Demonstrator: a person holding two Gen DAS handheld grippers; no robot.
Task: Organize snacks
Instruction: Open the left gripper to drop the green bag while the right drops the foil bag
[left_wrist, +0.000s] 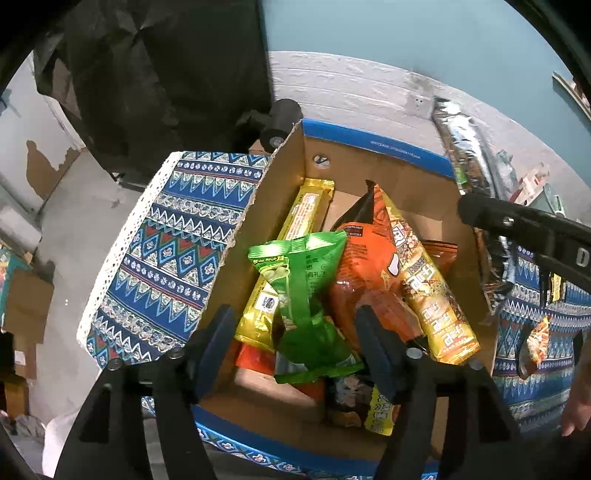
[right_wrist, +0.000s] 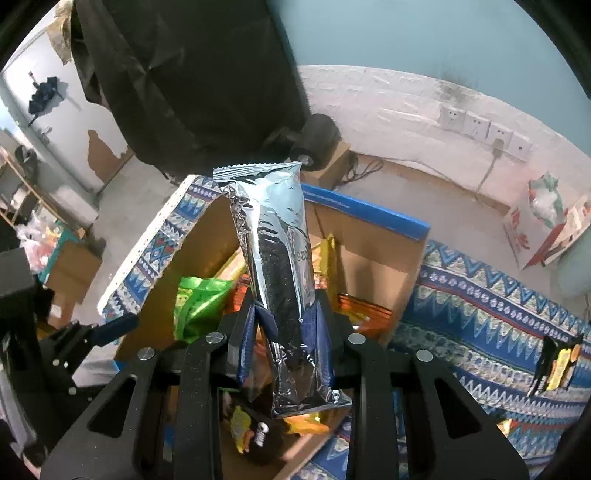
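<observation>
my right gripper (right_wrist: 284, 325) is pinching a silver foil packet (right_wrist: 273, 266) about a third of the way up its length. its long axis runs straight out along the fingers: crimped top end pointing away from me, lower end hanging back behind the pads toward the camera. the packet stands over the cardboard box (right_wrist: 384, 266), which sits past the fingertips on the patterned cloth (right_wrist: 480, 295).

my left gripper (left_wrist: 295, 332) is spread, nothing pressed between the pads. a green snack bag (left_wrist: 303, 288) lies in the gap between the fingers, inside the box, long axis roughly along the fingers, sealed top end away from me. just beyond the right finger: an orange bag (left_wrist: 365, 254) and a gold packet (left_wrist: 436, 295) (both tilted, tops leaning away). beyond the left finger, a yellow bar (left_wrist: 303, 214) lies lengthwise.
</observation>
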